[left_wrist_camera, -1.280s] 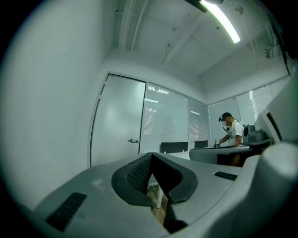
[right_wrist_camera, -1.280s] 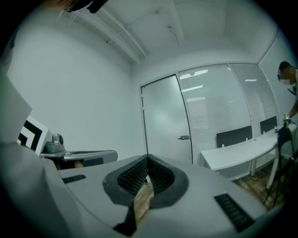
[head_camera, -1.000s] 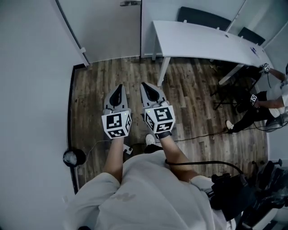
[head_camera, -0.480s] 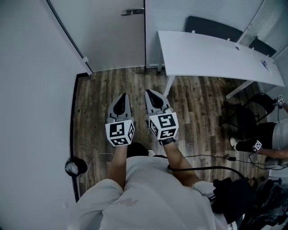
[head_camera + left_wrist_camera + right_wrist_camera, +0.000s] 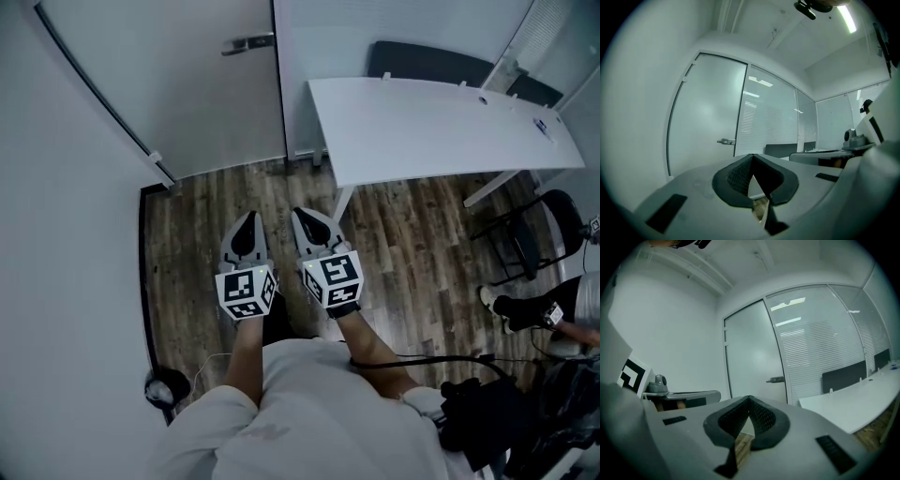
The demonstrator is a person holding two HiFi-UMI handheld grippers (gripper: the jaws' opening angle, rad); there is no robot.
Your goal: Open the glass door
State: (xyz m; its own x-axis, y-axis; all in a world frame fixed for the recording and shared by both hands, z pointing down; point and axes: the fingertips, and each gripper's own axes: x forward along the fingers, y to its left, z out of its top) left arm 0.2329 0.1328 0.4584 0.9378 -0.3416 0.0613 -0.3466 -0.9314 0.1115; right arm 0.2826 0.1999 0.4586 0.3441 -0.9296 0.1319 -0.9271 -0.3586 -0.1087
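Item: glass door [image 5: 192, 94], frosted and shut in its frame, at 11 o'clock from both tongs and well apart from them.
Fitting: lever handle [image 5: 246, 43] by the door's right edge, at 12 o'clock, untouched.
Left tongs [image 5: 246, 223]: closed, tips together, nothing between them, pointing at the door.
Right tongs [image 5: 309, 220]: closed and empty, just beside the left pair.
Stage, judged: approach only, the handle is not yet reached.
Hazard 1: closed tongs meeting the lever would knock it or skid off. Cause: jaws not parted before contact.
Hazard 2: the smooth lever may slide out of the pads when pressed down. Cause: a grip taken too near its free end.
Hazard 3: white worktop [image 5: 422, 122] at 2 o'clock, corner near the door frame, could catch the right arm. Cause: drifting right on the way in.
Hazard 4: cable [image 5: 422, 359] trailing at 5 o'clock could snag. Cause: stepping further forward.
Hazard 5: swing direction cannot be told, so a pull the wrong way would strain the grip.
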